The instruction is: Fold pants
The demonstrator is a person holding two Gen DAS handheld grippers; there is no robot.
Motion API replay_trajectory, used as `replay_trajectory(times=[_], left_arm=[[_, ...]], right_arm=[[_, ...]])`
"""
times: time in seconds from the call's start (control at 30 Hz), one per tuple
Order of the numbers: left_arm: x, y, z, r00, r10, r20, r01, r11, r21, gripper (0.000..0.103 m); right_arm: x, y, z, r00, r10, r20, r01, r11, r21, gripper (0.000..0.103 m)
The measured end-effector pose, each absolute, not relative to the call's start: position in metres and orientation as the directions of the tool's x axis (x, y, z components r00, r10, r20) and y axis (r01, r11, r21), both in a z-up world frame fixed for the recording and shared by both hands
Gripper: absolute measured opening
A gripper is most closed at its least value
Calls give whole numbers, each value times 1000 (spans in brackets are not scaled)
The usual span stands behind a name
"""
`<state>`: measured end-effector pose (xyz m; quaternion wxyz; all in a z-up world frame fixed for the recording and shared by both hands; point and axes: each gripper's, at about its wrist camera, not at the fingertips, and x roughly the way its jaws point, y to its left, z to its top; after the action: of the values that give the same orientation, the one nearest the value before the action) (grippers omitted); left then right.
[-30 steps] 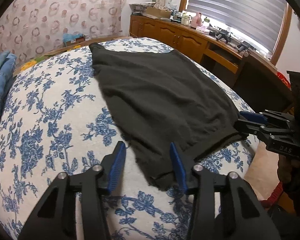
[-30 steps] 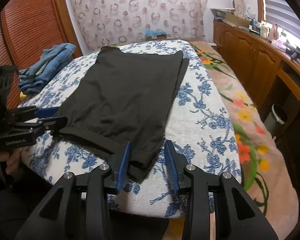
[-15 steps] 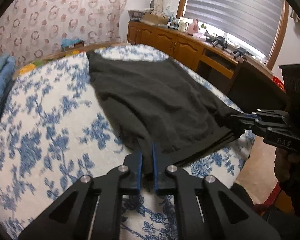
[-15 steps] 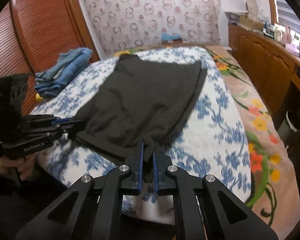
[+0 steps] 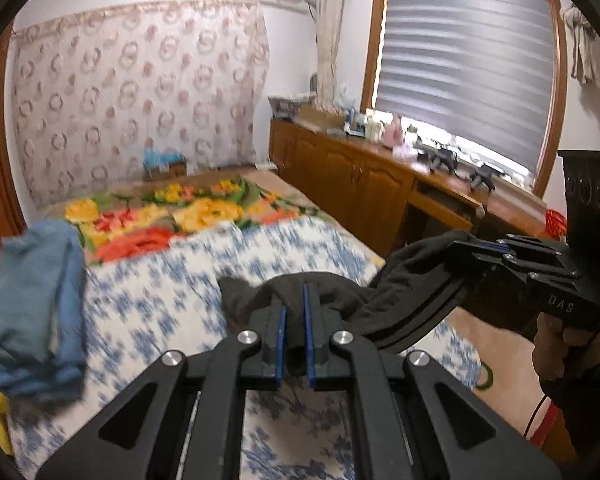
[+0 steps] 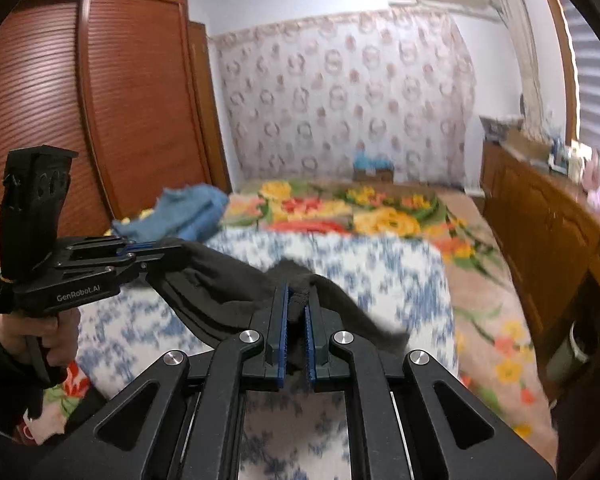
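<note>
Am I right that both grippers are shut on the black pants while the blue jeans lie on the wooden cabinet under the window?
Not quite: the blue jeans lie on the bed, as the left wrist view shows. Both the left gripper and right gripper are shut on the black pants.

A home bedroom: a bed (image 5: pixel 188 276), wooden wardrobe (image 6: pixel 112 112) and window blinds (image 5: pixel 464 60).

Black pants (image 5: pixel 400 292) now off the bed (image 5: pixel 172 300), pinched in both raised hand-held grippers.
</note>
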<state>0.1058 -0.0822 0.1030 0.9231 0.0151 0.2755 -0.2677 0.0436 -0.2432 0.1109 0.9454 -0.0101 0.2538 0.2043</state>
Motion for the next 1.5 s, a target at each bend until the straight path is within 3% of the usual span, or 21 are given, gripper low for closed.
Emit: replay_trajectory(times=[0.4,0.57,0.8,1.03,1.5], left_arm=[[209,-46,163,816,-339,-469,368,929,-32,3],[213,-34,183,847,-320,-424,348,937,-14,4],[172,-24,115,806,-271,-525,349,936,53,4],[112,-13,38,731,-302,-612,359,933,-32,4],[53,-20,3,683,-339,-647,378,922,-85,4]], right_arm=[[151,-207,166,796,392,-462,-424,905,37,4],[167,-194,183,811,392,-434,-429,903,15,4],[145,-179,127,728,436,-529,-488,872,48,4],[94,-168,55,639,465,-613,-529,844,89,4],[31,-176,21,594,449,-668,-530,843,96,4]])
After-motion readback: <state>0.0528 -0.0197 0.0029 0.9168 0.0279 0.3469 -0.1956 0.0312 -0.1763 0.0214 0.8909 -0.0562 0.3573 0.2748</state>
